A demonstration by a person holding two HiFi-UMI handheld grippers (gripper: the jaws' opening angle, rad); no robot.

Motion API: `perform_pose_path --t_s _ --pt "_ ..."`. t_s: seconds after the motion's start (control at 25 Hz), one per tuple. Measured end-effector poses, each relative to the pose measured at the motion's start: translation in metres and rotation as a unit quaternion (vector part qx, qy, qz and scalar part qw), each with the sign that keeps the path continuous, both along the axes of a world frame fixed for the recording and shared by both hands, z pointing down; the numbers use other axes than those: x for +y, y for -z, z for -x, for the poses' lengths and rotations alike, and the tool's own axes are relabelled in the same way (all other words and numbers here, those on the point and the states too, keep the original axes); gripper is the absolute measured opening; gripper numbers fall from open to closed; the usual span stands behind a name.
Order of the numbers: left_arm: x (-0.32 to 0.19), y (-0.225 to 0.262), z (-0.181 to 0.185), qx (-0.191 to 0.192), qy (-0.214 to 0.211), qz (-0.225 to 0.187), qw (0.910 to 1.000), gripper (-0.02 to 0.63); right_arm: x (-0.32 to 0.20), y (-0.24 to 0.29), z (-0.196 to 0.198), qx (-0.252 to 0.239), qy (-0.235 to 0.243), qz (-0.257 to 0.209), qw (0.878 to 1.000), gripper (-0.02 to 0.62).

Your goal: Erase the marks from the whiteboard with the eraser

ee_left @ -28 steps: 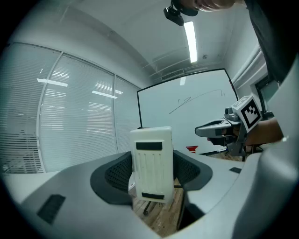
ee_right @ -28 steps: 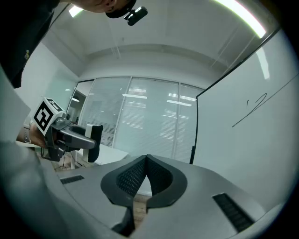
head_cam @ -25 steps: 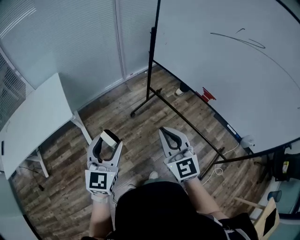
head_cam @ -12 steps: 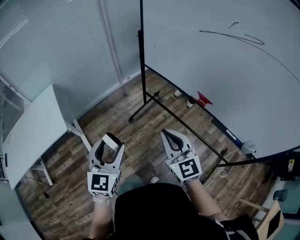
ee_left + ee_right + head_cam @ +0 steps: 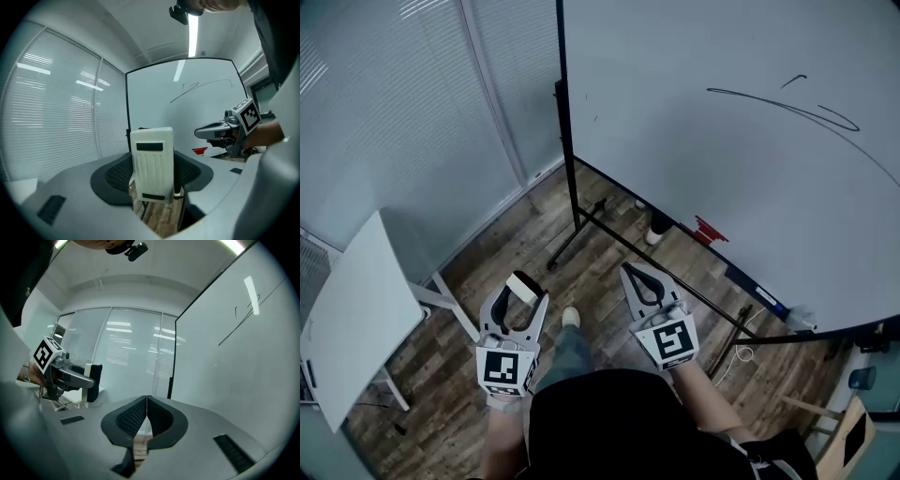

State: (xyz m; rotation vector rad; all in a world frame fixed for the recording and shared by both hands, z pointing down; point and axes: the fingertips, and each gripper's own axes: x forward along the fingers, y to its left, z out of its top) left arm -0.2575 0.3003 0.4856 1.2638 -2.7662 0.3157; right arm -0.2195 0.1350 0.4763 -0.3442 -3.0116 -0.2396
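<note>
Left gripper view: the white eraser stands upright, clamped between the left tongs.
The right tongs are pressed together on nothing. The whiteboard, bearing thin pen marks, stands ahead, well apart from the 2 tongs.

A whiteboard on a black stand fills the upper right, with thin dark marks near its top. At lower centre, the left gripper clamps a white eraser. The right gripper, jaws together, is beside it.
</note>
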Motion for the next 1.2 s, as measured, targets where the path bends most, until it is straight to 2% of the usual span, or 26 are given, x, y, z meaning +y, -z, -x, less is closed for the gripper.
perform_pose_path --t_s 0.16,0.32,0.48,0.56,0.64,0.76,0.88,1.2 --pt "-0.027 0.007 0.080 -0.009 -0.045 -0.006 0.9989 0.284 -0.018 0.009 0.070 0.002 -0.041 -0.009 0.999 0.028" --pt "-0.064 0.018 0.150 -0.030 -0.112 0.000 0.9932 0.284 -0.039 0.027 0.131 -0.014 -0.090 -0.030 0.995 0.028" --pt "-0.105 0.025 0.201 -0.028 -0.163 -0.006 0.9863 0.284 -0.063 0.032 0.171 -0.007 -0.132 -0.042 0.990 0.028" --pt "-0.132 0.023 0.216 -0.038 -0.198 0.004 0.9795 0.284 -0.083 0.035 0.178 -0.008 -0.164 -0.024 0.986 0.028" --pt "-0.161 0.023 0.224 -0.056 -0.232 0.014 0.9710 0.284 -0.106 0.038 0.178 -0.009 -0.198 -0.013 0.980 0.028" --pt "-0.208 0.034 0.225 -0.076 -0.264 0.007 0.9615 0.284 -0.138 0.040 0.170 0.000 -0.237 -0.036 0.971 0.028" --pt "-0.252 0.058 0.217 -0.102 -0.282 -0.008 0.9540 0.284 -0.168 0.042 0.156 0.006 -0.266 -0.043 0.963 0.028" --pt "-0.343 0.116 0.181 -0.188 -0.322 -0.016 0.9277 0.284 -0.226 0.056 0.103 0.003 -0.337 -0.045 0.940 0.028"
